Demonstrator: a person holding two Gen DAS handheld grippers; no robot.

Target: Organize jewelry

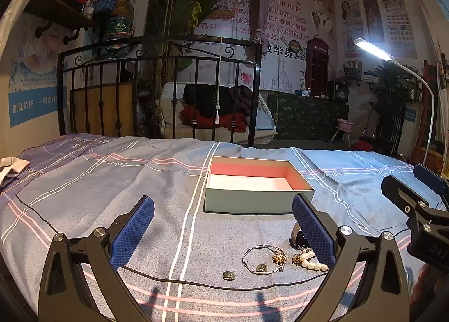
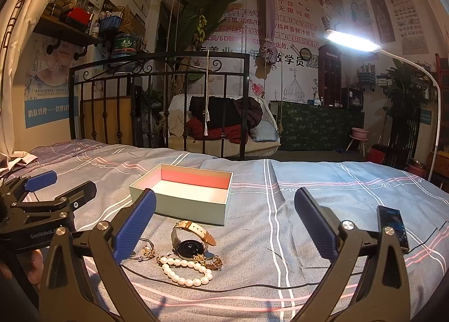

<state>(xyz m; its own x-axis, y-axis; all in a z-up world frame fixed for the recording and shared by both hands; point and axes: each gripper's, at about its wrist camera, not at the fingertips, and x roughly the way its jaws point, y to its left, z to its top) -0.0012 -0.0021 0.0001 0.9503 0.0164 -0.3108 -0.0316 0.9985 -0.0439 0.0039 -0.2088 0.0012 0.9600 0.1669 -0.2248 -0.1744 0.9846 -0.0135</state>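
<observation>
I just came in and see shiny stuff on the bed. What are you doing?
Tidying jewelry. A person holds two grippers, the left gripper and the right gripper, both open and holding nothing. The pearl bracelet, watch and thin chain lie on the bedsheet in front of the empty box.

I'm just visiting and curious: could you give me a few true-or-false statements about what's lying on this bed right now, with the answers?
1. The box has jewelry in it. False: it is empty.
2. The pearl bracelet lies on the bedspread, outside the box. True.
3. The right claw grips the watch. False: its fingers are spread and hold nothing.
4. The left claw is open. True.
5. A phone lies right of the jewelry. True.
</observation>
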